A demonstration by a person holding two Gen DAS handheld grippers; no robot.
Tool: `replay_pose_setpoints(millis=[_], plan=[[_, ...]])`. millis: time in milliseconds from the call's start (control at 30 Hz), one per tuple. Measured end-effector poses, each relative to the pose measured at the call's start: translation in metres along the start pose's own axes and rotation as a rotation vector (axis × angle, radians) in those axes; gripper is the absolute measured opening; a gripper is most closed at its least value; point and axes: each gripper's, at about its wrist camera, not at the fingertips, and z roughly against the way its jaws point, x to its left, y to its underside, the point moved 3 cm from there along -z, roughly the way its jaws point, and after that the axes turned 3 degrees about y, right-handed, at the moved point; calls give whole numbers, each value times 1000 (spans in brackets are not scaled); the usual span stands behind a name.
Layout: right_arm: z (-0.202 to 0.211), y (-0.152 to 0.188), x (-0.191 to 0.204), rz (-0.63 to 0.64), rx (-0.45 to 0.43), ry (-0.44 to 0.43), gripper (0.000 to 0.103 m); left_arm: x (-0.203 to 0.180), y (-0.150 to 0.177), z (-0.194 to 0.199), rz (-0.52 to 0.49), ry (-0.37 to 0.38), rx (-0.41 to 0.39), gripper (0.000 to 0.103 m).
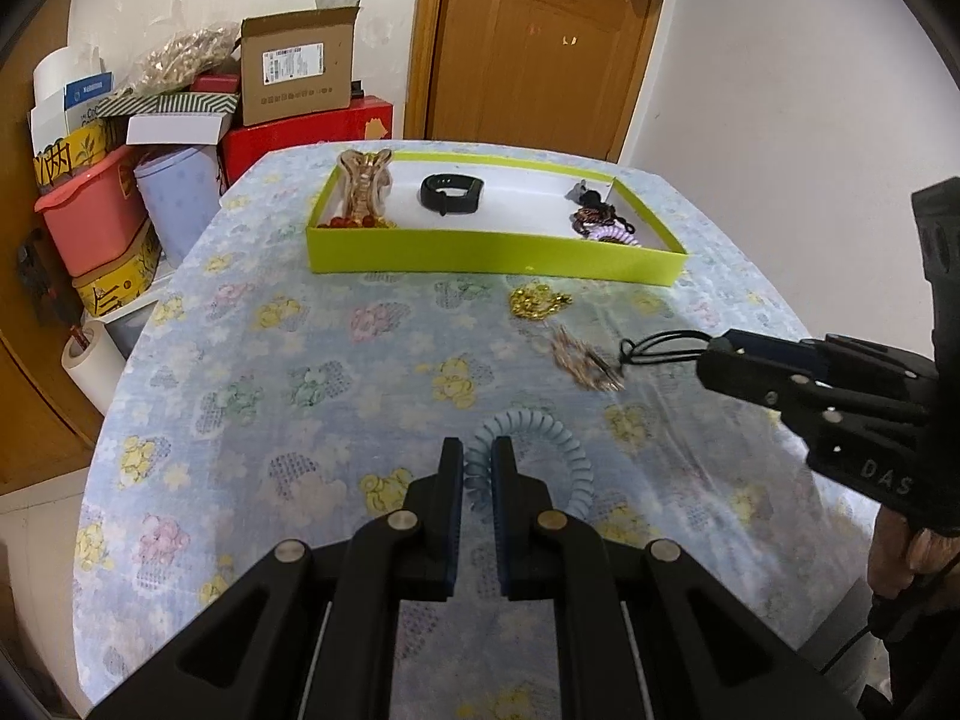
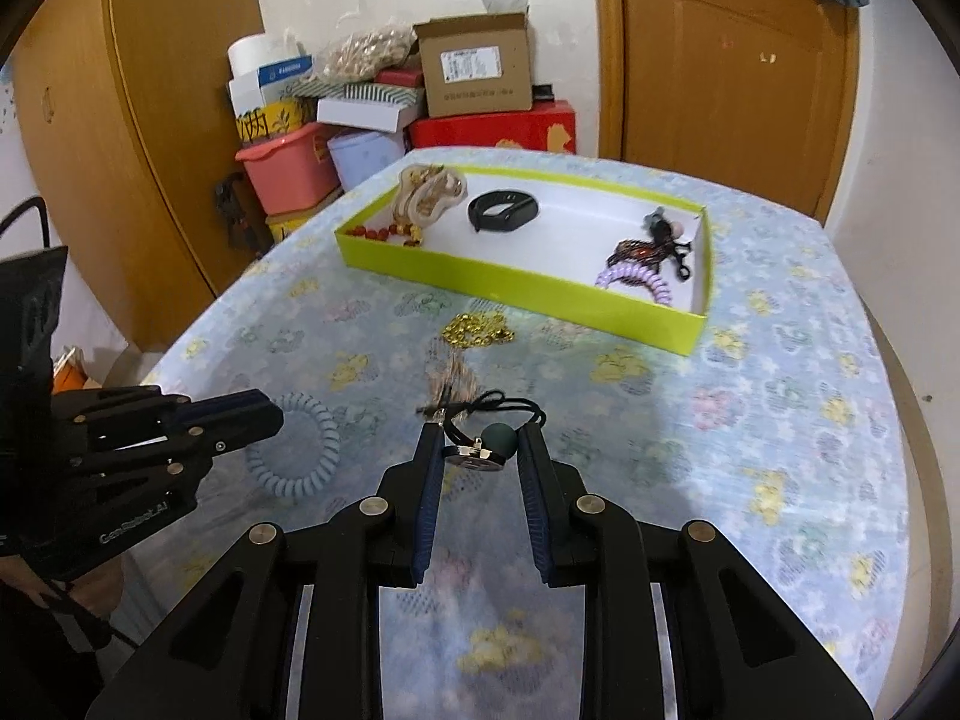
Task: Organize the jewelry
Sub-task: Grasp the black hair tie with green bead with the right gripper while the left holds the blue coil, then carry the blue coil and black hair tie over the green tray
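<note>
My left gripper [image 1: 477, 450] is shut on the rim of a pale blue spiral hair tie [image 1: 540, 438] that lies on the flowered tablecloth; the right wrist view shows this gripper [image 2: 273, 414] at the edge of the same tie [image 2: 294, 450]. My right gripper [image 2: 480, 429] is shut on a black elastic hair tie [image 2: 510, 408] with a dark green bead and a metal charm, held just above the cloth. From the left wrist view, that gripper [image 1: 717, 354] comes in from the right with the black loop [image 1: 660, 345] sticking out of it.
A lime-green tray [image 1: 492, 249] [image 2: 510, 291] at the far side holds a beige hair claw [image 1: 363, 186], red beads, a black wristband [image 1: 451, 192] and a purple spiral tie [image 2: 636, 279]. A gold chain [image 1: 537, 300] and a blurred pale-gold piece [image 1: 585, 360] lie before it. Boxes are stacked beyond the table.
</note>
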Motion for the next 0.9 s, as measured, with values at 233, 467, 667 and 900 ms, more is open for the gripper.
replay_pose_setpoints(millis=[233,467,667,900], plan=[[28,1,-7,-27,-48,9,26,-11,-3,16,-17,2,-27,9],[48,-2,-10,-35,-93,11,26,-16,-7,28,-29,-1,-50,9],[56,-10,-15,-48,-126,-3,26,-17,-7,31,-26,-3,-53,9],[60,-15,-16,-45,-140,7,26,-17,-18,35,-29,1,-73,9]])
